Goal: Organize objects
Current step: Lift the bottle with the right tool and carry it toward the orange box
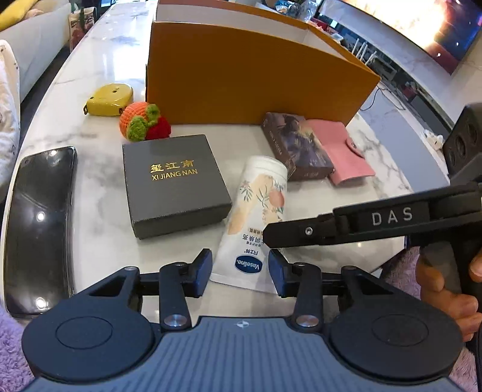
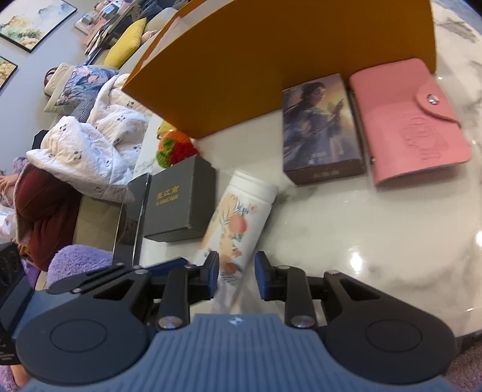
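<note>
A white Vaseline tube (image 1: 256, 217) with a peach print lies on the marble table (image 1: 99, 187), cap toward the orange box (image 1: 247, 75). My left gripper (image 1: 241, 271) is open, its fingers either side of the tube's flat end. My right gripper (image 2: 236, 276) is open too, over the tube (image 2: 238, 217); it also shows in the left wrist view (image 1: 271, 235), reaching in from the right. A grey gift box (image 1: 174, 184), a picture card box (image 1: 298, 147), a pink card holder (image 1: 343, 150), a crochet fruit (image 1: 141, 122), a yellow tape measure (image 1: 110, 99) and a black phone (image 1: 39, 229) lie around.
The tall open orange box (image 2: 286, 66) stands at the back of the table. The picture card box (image 2: 319, 129) and pink card holder (image 2: 409, 120) lie against it. A sofa with a white quilt (image 2: 96, 150) lies beyond the left table edge. A television (image 1: 421, 27) is at far right.
</note>
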